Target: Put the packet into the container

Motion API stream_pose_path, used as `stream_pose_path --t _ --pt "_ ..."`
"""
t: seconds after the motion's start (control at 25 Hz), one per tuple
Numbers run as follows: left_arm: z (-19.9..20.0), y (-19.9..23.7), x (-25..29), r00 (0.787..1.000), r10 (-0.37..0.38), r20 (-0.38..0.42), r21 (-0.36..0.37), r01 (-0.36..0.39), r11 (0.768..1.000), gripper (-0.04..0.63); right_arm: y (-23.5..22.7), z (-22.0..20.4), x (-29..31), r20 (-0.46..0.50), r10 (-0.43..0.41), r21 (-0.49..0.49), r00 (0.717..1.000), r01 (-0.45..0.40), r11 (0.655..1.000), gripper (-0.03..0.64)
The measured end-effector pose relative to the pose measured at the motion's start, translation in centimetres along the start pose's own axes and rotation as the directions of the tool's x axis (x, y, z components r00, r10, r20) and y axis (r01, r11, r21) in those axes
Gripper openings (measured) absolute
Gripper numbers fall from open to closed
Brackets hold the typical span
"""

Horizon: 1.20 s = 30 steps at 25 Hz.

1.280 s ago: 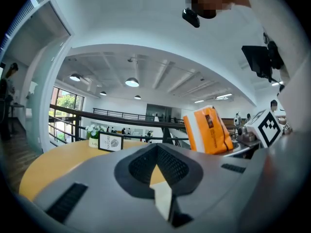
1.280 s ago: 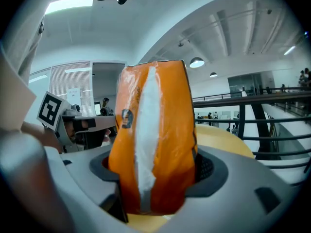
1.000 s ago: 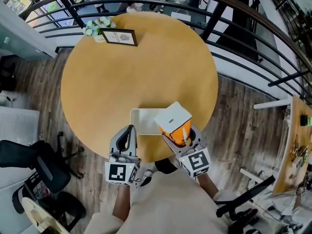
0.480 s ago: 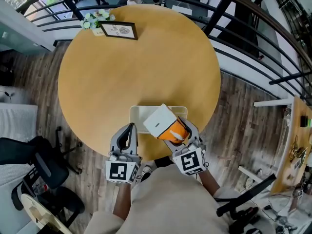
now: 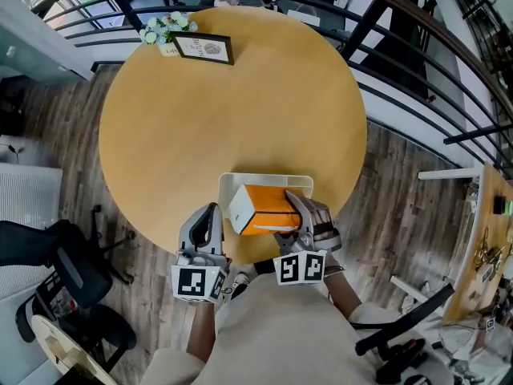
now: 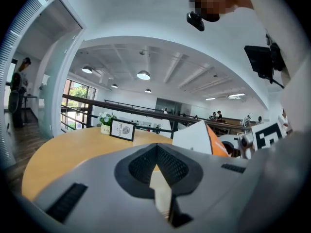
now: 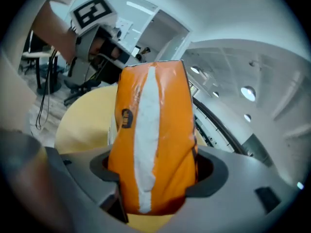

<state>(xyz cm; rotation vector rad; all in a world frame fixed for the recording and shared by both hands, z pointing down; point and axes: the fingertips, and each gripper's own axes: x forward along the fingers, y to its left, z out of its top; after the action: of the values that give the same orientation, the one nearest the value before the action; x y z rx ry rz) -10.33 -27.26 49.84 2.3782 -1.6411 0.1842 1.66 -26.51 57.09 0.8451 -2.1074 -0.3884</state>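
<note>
The packet (image 5: 260, 208) is orange with a white end and lies level over the white container (image 5: 264, 181), which stands at the round table's near edge. My right gripper (image 5: 295, 213) is shut on the packet's right end. In the right gripper view the packet (image 7: 155, 140) fills the space between the jaws of that gripper (image 7: 155, 178), with the container's inside hidden behind it. My left gripper (image 5: 210, 221) hovers just left of the container, jaws together and holding nothing. The left gripper view shows the packet (image 6: 199, 137) to the right of the gripper's (image 6: 158, 178) jaws.
The yellow round table (image 5: 232, 111) carries a framed sign (image 5: 204, 48) and a small flower pot (image 5: 164, 29) at its far edge. A black railing (image 5: 377, 22) curves behind the table. An office chair (image 5: 48, 263) stands on the wooden floor at the left.
The right gripper has turned the packet from tilted with its white end up to lying flat, and brought it down and left over the container. The left gripper has stayed put.
</note>
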Motion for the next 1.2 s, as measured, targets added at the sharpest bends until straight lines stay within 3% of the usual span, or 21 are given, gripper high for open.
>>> stream_pose_path --t 0.12,0.24,0.36,0.48,0.96,1.2 --pt "0.2 0.3 -0.2 1.000 0.003 0.008 -0.008 -0.003 1.000 0.005 0.5 -0.2 0.4 -0.034 -0.040 -0.199 0.999 0.033 0.979 0.356" --pt "0.3 0.6 -0.5 1.000 0.009 0.017 -0.018 -0.008 1.000 0.005 0.9 -0.4 1.0 -0.065 -0.098 -0.379 0.993 0.067 0.923 0.356" --pt "0.2 1.1 -1.1 0.999 0.023 0.026 -0.046 -0.022 0.999 0.005 1.1 -0.5 1.4 -0.063 -0.143 -0.465 0.988 0.098 0.880 0.356" --pt "0.4 1.6 -1.5 0.999 0.034 0.037 -0.055 -0.032 0.998 0.005 1.1 -0.3 1.9 -0.063 -0.142 -0.479 0.988 0.095 0.873 0.356" --pt "0.4 2.8 -3.0 0.996 0.073 0.045 -0.062 -0.070 0.996 0.005 2.6 -1.9 4.9 -0.207 -0.061 -0.412 0.976 -0.031 0.911 0.357" --pt "0.6 3.4 -3.2 0.994 0.095 0.048 -0.060 -0.092 0.994 0.005 2.7 -3.2 7.0 -0.275 0.043 -0.352 0.961 -0.142 0.925 0.357"
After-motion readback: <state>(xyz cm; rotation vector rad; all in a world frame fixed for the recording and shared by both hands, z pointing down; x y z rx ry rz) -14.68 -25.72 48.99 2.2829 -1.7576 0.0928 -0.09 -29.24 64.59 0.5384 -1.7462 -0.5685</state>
